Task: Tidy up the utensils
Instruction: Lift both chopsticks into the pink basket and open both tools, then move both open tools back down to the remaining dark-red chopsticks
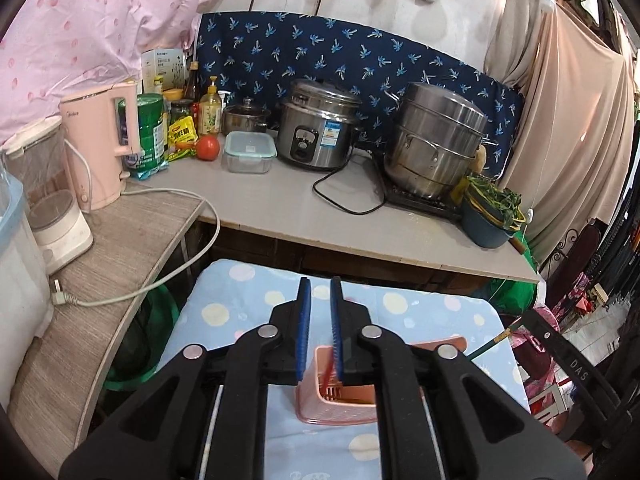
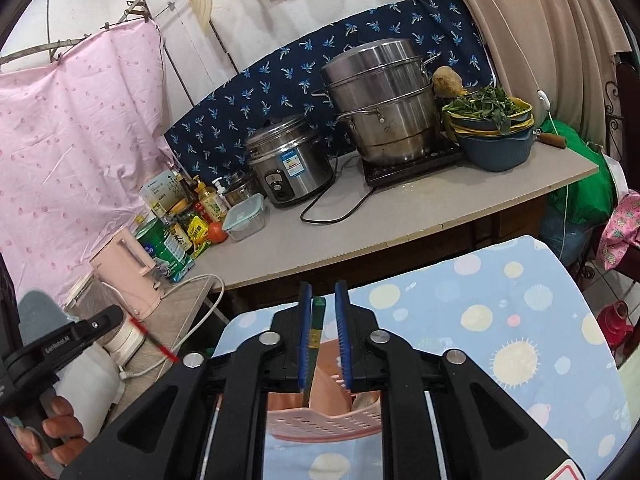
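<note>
Right now I'm dropping chopsticks into the pink utensil basket (image 1: pixel 336 400), bottom centre. Left gripper (image 1: pixel 320 308) slightly parted over a red chopstick (image 1: pixel 328 372); right gripper (image 2: pixel 323 312) loosened around a green chopstick (image 2: pixel 316 344). Next: release fully, lift clear.

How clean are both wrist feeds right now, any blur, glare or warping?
Left wrist: sharp, but the red chopstick by the pink basket is motion-smeared; counter edge bows from fisheye. Right wrist: green chopstick crisp; bright glare on the wall; corners vignetted.
</note>
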The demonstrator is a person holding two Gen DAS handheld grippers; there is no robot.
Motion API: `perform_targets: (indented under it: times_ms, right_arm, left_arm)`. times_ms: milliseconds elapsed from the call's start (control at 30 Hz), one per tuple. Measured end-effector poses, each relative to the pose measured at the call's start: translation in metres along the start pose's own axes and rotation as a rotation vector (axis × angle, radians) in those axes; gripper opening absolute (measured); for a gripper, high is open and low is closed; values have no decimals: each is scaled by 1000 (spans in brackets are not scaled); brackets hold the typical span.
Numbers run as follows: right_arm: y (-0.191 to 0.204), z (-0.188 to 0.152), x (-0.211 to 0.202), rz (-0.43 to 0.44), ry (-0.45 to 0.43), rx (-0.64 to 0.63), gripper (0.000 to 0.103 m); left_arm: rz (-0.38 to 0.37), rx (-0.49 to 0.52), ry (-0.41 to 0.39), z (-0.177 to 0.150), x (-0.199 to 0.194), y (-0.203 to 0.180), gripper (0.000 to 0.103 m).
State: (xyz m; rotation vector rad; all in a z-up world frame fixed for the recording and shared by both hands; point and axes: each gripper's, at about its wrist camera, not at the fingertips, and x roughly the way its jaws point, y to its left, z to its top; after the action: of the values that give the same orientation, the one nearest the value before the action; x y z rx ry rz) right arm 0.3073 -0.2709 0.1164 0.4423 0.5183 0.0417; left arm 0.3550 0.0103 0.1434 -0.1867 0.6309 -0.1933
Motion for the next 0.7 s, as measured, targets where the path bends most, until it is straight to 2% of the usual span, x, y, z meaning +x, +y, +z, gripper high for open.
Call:
perform_targets:
  times_ms: [33,67,100,233,400,533,700]
  right_arm:
    - [1,-1,-1,-3,-4,-2,19]
    - [1,-1,-3,-5,-8,-2,21]
    - [1,-1,-6,-3,-11,0,26]
    - [1,-5,-18,8,-12,5,29]
    - [-2,-20,-39,23,28,4,37]
    - [-8,-45,-59,15,81,-6,37]
    - [-20,-96,-86,0,180,-24,37]
  left_arm:
    - [7,-3,2,-3,-1,2,25]
    - [18,-7,-2,-5,-2,3,40]
    - [25,-9,-6,-6,-3,3,44]
    - [35,-16,8,-13,-9,5,47]
    - [68,-8,21,-32,-22,6,63]
    - [73,1,49,-58,-35,8,64]
    - [74,20,120,-107,-48,11,64]
